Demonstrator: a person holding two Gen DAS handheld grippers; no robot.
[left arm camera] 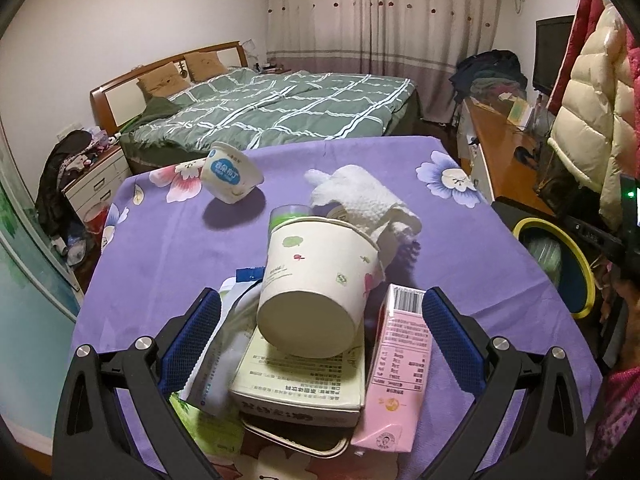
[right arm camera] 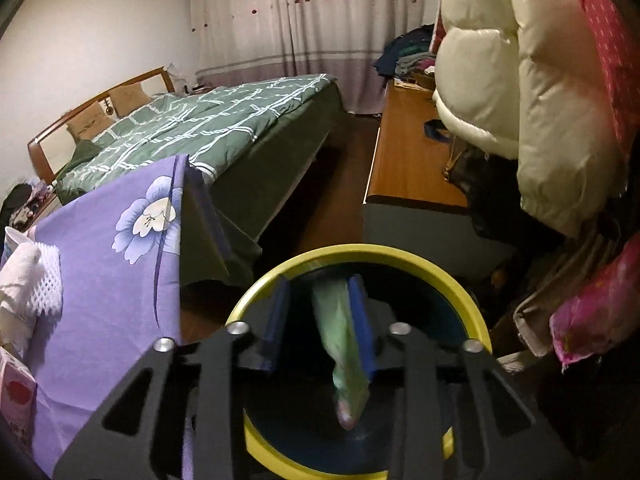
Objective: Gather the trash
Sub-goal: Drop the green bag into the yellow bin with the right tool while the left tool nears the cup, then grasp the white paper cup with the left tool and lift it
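On the purple flowered tablecloth [left arm camera: 168, 248] lies a heap of trash: a tipped paper cup [left arm camera: 316, 284] resting on a flat green-white box [left arm camera: 300, 384], a pink carton [left arm camera: 400, 368], a white pouch [left arm camera: 224, 344], crumpled tissue [left arm camera: 360, 196] and a small yogurt cup [left arm camera: 230, 174] farther back. My left gripper [left arm camera: 322, 312] is open, its blue pads on either side of the heap. My right gripper [right arm camera: 320, 296] hangs over the yellow-rimmed bin [right arm camera: 460, 292], jaws partly open, with a pale green wrapper [right arm camera: 340, 332] blurred between the pads.
The bin also shows in the left wrist view [left arm camera: 568, 264], right of the table. A bed [left arm camera: 272, 108] stands behind the table. A wooden desk [right arm camera: 404, 160] and hanging jackets [right arm camera: 520, 92] are on the right. Tissue [right arm camera: 24, 292] and the pink carton [right arm camera: 16, 400] lie at the table's edge.
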